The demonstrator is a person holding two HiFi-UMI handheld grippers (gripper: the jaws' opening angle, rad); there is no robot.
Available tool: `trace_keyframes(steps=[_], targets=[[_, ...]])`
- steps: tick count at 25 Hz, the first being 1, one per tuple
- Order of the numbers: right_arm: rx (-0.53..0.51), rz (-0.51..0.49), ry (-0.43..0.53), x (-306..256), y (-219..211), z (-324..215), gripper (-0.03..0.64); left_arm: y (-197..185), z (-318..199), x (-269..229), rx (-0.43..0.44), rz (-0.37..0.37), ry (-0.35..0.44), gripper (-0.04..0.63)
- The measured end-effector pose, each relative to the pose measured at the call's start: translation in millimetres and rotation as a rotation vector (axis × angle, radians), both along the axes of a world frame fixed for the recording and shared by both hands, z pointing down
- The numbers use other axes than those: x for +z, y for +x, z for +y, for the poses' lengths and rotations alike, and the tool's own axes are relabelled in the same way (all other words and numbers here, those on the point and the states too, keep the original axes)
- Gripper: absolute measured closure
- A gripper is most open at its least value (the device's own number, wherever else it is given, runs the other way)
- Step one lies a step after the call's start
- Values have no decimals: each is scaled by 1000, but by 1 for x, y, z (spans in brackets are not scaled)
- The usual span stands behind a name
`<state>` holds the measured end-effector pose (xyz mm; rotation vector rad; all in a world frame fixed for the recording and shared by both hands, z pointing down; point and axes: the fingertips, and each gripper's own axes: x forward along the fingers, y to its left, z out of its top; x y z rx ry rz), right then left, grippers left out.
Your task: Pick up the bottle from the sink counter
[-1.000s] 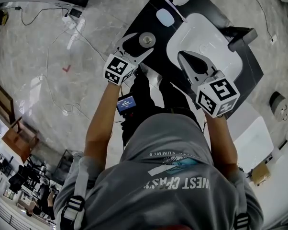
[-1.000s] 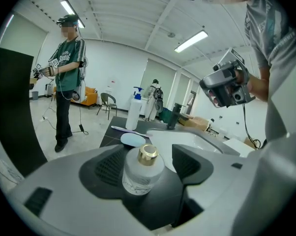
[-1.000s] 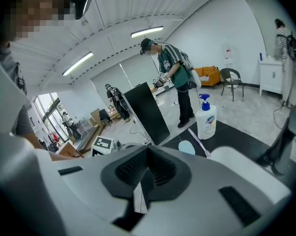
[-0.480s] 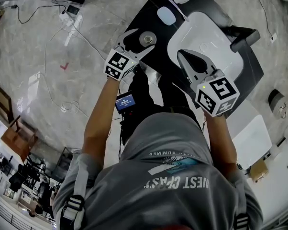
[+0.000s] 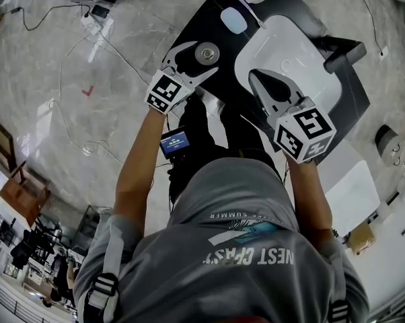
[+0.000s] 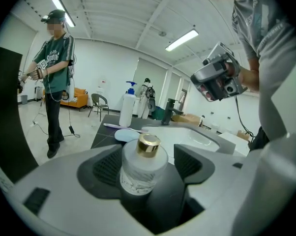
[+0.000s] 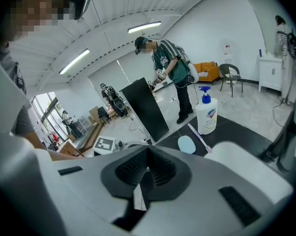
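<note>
Left gripper fingers just opened wide, released; bottle framed between, not yet grasped. Closing judged next. Right gripper fingers clenched, empty, right of bottle.

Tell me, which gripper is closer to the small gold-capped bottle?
Left. The left gripper has the bottle between its jaws, which stand apart and have just been opening. The right gripper, jaws together, hangs over the white sink, away from it.

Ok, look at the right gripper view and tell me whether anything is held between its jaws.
No, the right gripper has its jaws closed against each other, with nothing between them.
</note>
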<state>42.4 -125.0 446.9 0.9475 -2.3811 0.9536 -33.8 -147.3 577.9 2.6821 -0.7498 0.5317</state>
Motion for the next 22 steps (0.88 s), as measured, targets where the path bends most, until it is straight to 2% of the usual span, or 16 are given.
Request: trace_keyframes(steps=[11,22], targets=[[-7,11,-30,14,-1,13,620,3,-7,13,-30,-31,9,270],[-35,17,-73,30,-10,32,620,0,-7,17,-57,6,11,270]])
